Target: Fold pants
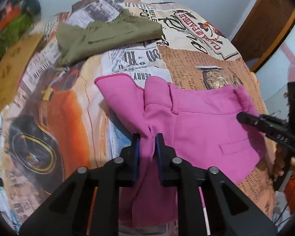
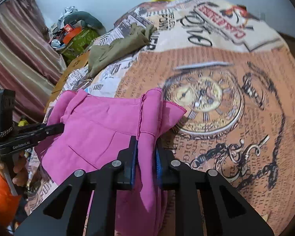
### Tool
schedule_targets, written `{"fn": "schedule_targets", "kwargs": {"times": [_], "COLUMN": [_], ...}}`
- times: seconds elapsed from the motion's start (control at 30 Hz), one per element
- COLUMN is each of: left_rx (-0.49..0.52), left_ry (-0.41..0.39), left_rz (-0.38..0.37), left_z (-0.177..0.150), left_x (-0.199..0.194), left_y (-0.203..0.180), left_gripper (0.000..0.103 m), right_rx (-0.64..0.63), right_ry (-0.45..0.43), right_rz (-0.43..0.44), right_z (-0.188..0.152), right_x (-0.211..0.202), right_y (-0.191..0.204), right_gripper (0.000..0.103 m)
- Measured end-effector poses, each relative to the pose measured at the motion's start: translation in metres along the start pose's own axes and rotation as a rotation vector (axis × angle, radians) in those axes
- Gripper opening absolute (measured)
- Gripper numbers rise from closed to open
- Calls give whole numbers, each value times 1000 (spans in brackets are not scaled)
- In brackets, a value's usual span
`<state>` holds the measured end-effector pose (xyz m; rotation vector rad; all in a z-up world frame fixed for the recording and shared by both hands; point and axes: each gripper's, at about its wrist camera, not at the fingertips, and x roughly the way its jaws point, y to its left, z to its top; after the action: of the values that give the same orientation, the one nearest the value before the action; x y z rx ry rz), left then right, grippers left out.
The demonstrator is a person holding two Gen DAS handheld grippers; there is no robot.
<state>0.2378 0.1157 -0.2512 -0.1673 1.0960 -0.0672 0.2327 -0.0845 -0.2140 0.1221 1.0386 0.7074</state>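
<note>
Pinching pink pants (image 1: 202, 122) waistband, left gripper (image 1: 147, 137), right gripper (image 2: 146, 143), waistband crosswise, legs hanging

Left gripper (image 1: 148, 137) clamps a bunched fold of the pink pants (image 1: 196, 122) on the printed cloth (image 1: 186, 63); the right gripper (image 1: 241, 117) bites their far edge, olive pants (image 1: 108, 35) lying well beyond.

I'm in a home bedroom: a bed under a printed sheet (image 2: 236, 74), striped curtains (image 2: 19, 45), a wooden door (image 1: 265, 25).
</note>
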Motion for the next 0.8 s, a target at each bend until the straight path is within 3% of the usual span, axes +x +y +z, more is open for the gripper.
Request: {"fn": "schedule_targets", "kwargs": {"times": [0.4, 0.8], "left_rx": [21, 69], "left_ry": [-65, -177], "left_rz": [32, 106], "left_z": [8, 29], "left_x": [-35, -102], "left_y": [-1, -1], "left_gripper": [9, 9], "right_rx": [-36, -135], "right_ry": [-77, -190], "right_rz": [4, 14], "right_z": [15, 49], "right_x": [-26, -60], "right_y": [19, 60], "right_gripper": [13, 13]}}
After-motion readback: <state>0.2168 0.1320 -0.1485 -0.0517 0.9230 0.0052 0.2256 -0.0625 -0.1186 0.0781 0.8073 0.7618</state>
